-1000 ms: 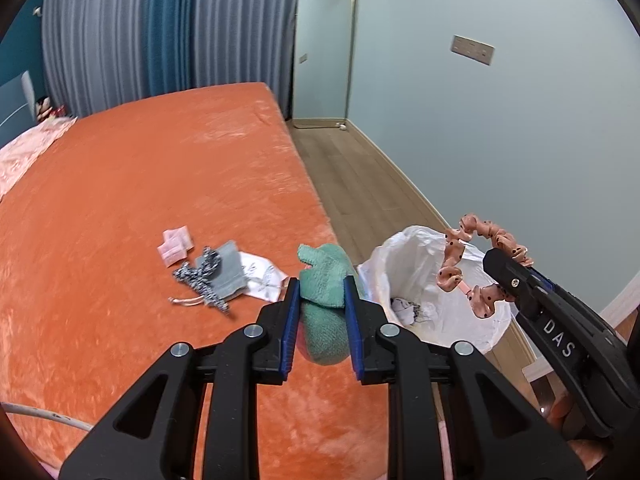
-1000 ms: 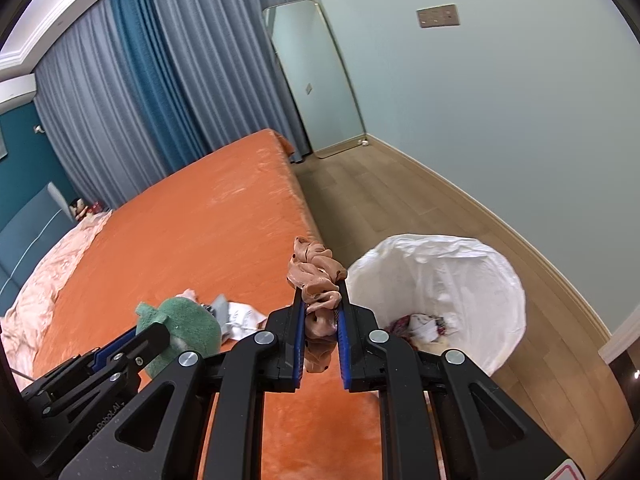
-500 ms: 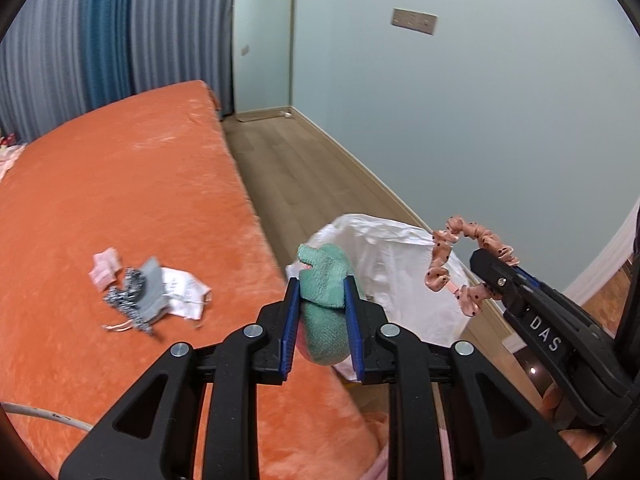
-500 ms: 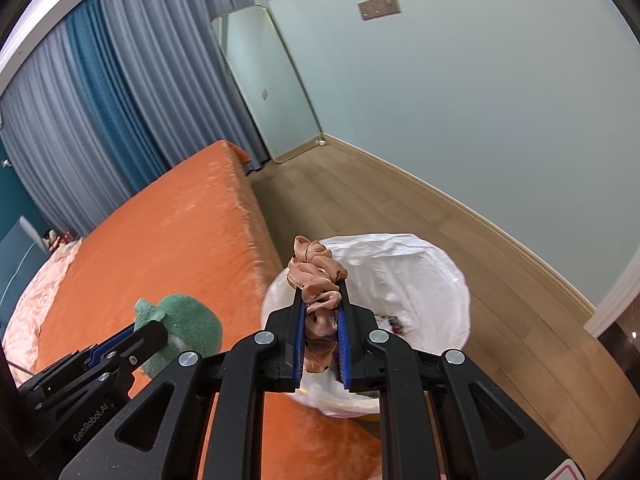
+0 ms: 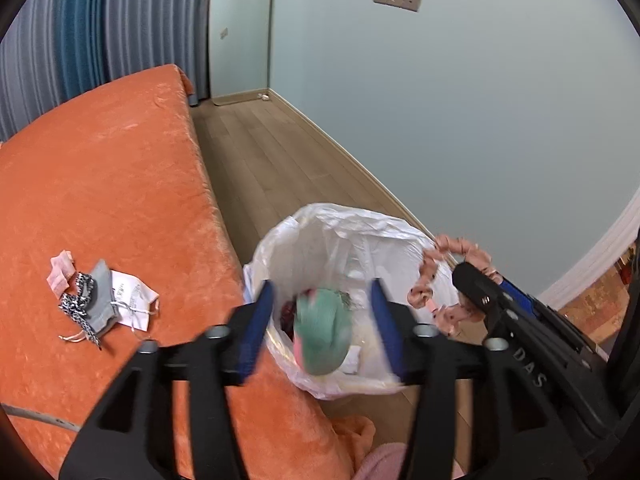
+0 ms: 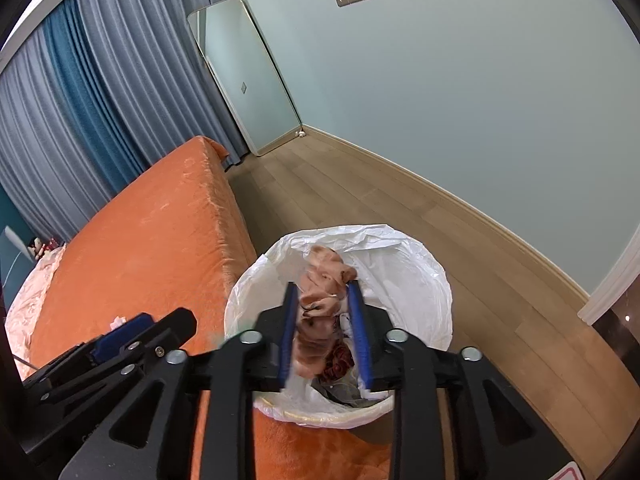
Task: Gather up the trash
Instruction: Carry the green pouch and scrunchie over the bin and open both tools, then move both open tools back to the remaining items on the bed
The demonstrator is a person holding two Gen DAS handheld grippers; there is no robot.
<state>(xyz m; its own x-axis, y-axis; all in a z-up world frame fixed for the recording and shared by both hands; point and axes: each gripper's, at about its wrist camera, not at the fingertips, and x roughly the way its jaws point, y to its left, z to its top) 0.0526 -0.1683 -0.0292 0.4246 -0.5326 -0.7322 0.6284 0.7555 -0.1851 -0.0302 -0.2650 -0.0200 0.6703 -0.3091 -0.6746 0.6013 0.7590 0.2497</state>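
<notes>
A bin lined with a white bag [image 5: 362, 236] [image 6: 404, 276] stands on the floor beside the orange bed. My left gripper [image 5: 322, 326] is open above it, and a green cloth [image 5: 322, 334], blurred, falls free between its blue pads into the bag. My right gripper [image 6: 322, 338] is open over the bin too, with a pink scrunchie [image 6: 320, 304] loose between its pads. The scrunchie also shows in the left wrist view [image 5: 434, 276]. More trash lies on the bed: a pink wrapper [image 5: 60, 272], a grey pouch with a patterned tie [image 5: 94, 300] and a white paper [image 5: 134, 298].
The orange bed [image 5: 104, 200] fills the left, its edge touching the bin. Wooden floor [image 6: 360, 188] runs between the bed and the pale blue wall. A mirror [image 6: 244, 76] leans against the far wall beside the curtains. A white cable [image 5: 38, 416] lies on the bed near me.
Both grippers moved right from the bed to over the bin and opened. The green cloth has left the left gripper and drops; the scrunchie is loose between the right pads.
</notes>
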